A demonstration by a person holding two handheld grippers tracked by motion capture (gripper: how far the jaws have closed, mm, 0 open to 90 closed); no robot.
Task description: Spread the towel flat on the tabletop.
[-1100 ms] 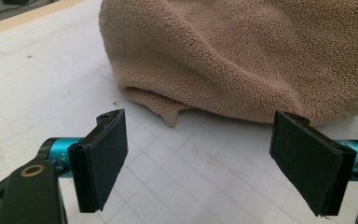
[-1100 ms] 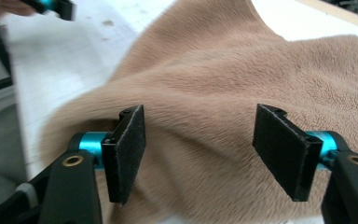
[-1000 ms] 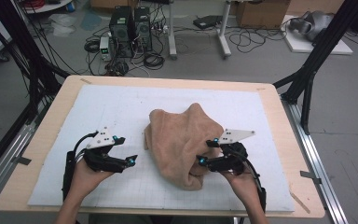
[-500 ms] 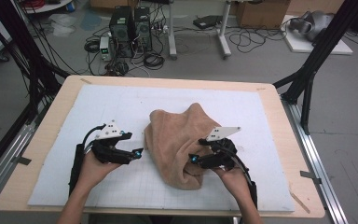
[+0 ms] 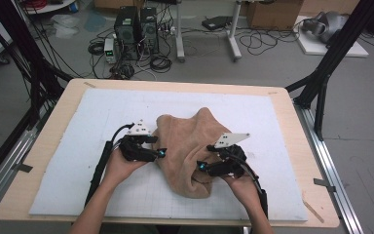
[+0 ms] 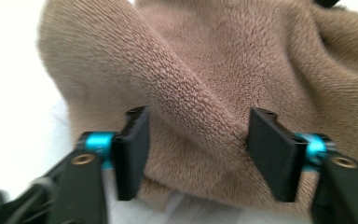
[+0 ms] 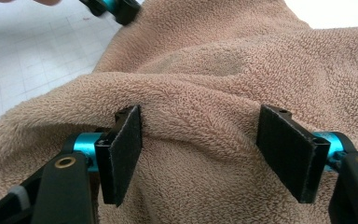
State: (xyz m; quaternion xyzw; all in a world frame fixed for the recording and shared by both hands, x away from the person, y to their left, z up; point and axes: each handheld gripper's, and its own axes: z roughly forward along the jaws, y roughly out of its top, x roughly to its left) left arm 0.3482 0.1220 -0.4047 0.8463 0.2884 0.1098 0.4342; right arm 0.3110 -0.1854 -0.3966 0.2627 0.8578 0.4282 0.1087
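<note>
2 claws bracket the same brown towel [image 5: 190, 148]. The left claw [image 6: 196, 149] straddles a raised fold at the towel's left edge; its jaws have just been closing, yet gaps remain on both sides of the ridge, so it is released. The right claw [image 7: 200, 151] sits over a second ridge on the towel's near right part, jaws wide apart, also released. Outward, the towel lies crumpled at the middle of the white mat [image 5: 68, 165] on the counter [image 5: 24, 192], its long axis running away from the person. The left claw looks closer to gripping.
</note>
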